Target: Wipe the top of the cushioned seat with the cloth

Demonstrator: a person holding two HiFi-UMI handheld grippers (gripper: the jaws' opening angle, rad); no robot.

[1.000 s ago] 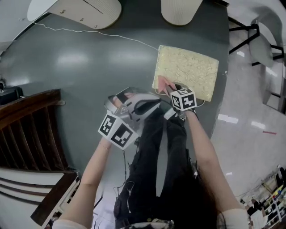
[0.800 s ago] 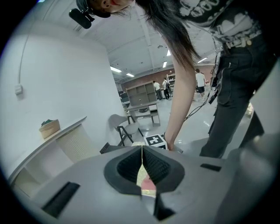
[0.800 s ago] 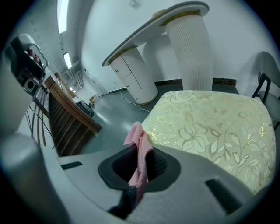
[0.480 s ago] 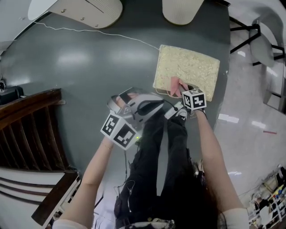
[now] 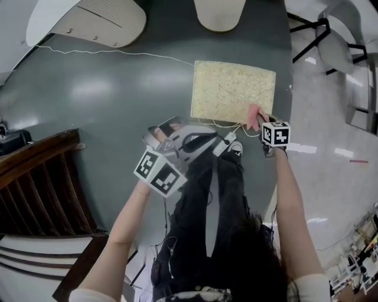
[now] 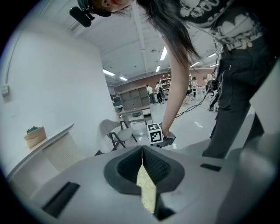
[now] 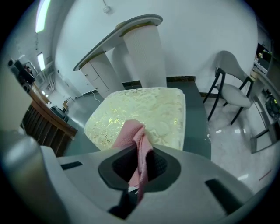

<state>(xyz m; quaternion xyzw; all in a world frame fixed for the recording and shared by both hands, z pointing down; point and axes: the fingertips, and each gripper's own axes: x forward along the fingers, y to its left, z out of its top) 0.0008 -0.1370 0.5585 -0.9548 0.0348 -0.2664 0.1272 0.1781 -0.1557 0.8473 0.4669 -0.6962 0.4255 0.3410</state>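
The cushioned seat (image 5: 233,91) is cream with a gold pattern and stands on the dark green floor. A pink cloth (image 5: 254,115) lies on its near right corner, and my right gripper (image 5: 260,122) is shut on it. In the right gripper view the cloth (image 7: 132,134) bunches up between the jaws of the right gripper (image 7: 139,154), with the seat (image 7: 148,109) just beyond. My left gripper (image 5: 160,131) hangs off to the seat's near left, away from it. Seen in its own view, the left gripper (image 6: 142,151) has its jaws together with nothing in them.
Two white pedestal bases (image 5: 220,12) (image 5: 88,20) stand behind the seat, and a thin white cable (image 5: 118,53) runs across the floor. A dark wooden railing (image 5: 35,177) is at the left. A grey chair (image 7: 232,94) stands to the right on the pale floor.
My right gripper has slid the pink cloth to the right along the seat's near edge, from its left part to the right corner. The left gripper has barely moved.
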